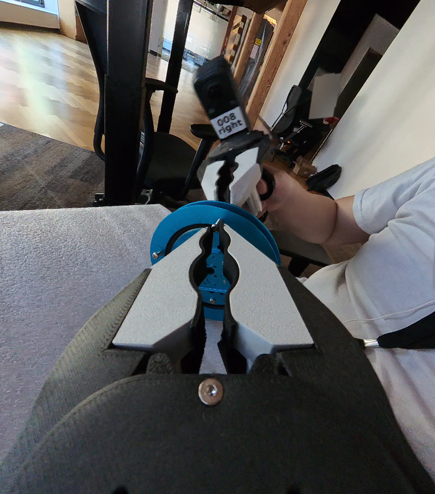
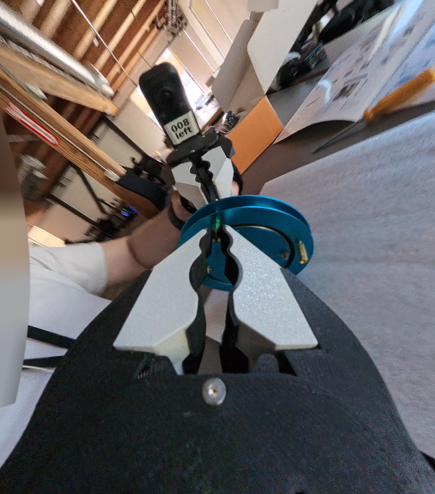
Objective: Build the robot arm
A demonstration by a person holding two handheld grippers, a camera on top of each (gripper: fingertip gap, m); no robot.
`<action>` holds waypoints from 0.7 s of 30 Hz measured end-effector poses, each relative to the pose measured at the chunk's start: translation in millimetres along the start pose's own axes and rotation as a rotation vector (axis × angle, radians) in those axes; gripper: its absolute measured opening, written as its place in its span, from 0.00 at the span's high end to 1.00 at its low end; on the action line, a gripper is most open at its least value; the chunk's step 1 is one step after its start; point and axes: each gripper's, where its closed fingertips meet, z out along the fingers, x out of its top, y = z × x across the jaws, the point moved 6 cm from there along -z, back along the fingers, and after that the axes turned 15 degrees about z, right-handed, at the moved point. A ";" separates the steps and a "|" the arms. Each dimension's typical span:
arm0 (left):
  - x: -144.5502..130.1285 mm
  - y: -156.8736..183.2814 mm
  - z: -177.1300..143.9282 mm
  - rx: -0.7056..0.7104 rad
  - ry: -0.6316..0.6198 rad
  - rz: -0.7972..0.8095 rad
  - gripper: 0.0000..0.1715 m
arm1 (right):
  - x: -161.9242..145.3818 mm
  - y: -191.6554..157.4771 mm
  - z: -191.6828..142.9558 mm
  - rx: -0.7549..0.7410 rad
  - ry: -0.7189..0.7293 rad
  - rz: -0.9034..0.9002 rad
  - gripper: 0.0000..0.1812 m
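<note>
A blue metal wheel (image 1: 181, 232) w/ two flanges is seen standing on edge at the corner of a grey foam-covered table (image 1: 50, 267), between the two grippers, which face each other across it. On the side seen in the left wrist view, a blue perforated bracket (image 1: 215, 280) is fixed at the hub and a silver screw (image 1: 156, 254) sticks out near the rim; on the opposite side a brass standoff (image 2: 302, 251) is seen near the rim. The left gripper (image 1: 217, 227) is closed down on a small dark screw (image 1: 218, 224) at its fingertips, right against the wheel's upper face. The right gripper (image 2: 217, 230) is likewise nearly shut, pinching a thin tool w/ a green tip (image 2: 216, 223) that meets the wheel's face; whether that tip is seated in a fastener cannot be told. In the left wrist view the right gripper appears farther off, above and behind the wheel, held by a hand (image 1: 280, 187), jaws close together. Each gripper carries a black camera w/ a white label. Beyond the foam, an orange-handled screwdriver (image 2: 400, 93) is seen lying beside open printed sheets (image 2: 344, 88), w/ an orange-and-white box (image 2: 256, 125) farther back. A white-sleeved arm (image 1: 344, 219), black table legs (image 1: 122, 107) & wood floor (image 1: 37, 80) make up the rest.
</note>
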 end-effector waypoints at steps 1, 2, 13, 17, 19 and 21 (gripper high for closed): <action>-0.1 0.3 0.2 0.000 0.000 0.007 0.98 | 0.0 2.6 -0.2 0.046 -0.003 0.110 0.98; -0.3 0.6 0.4 -0.002 -0.002 0.007 0.98 | 0.3 5.0 -0.5 0.089 -0.004 0.193 0.98; -1.3 1.2 1.7 -0.002 0.002 -0.020 0.98 | -5.5 -17.0 -5.2 -0.270 0.041 -0.820 0.91; -1.0 1.7 2.7 0.000 0.000 -0.026 0.98 | -8.0 -15.1 -1.4 -0.310 0.001 -0.861 0.97; -1.2 1.7 2.7 -0.003 0.001 -0.033 0.98 | -7.9 -14.7 -1.3 -0.314 0.001 -0.862 0.97; -1.0 1.6 3.2 -0.007 0.001 -0.042 0.98 | -7.7 -14.0 -1.5 -0.316 0.006 -0.861 0.97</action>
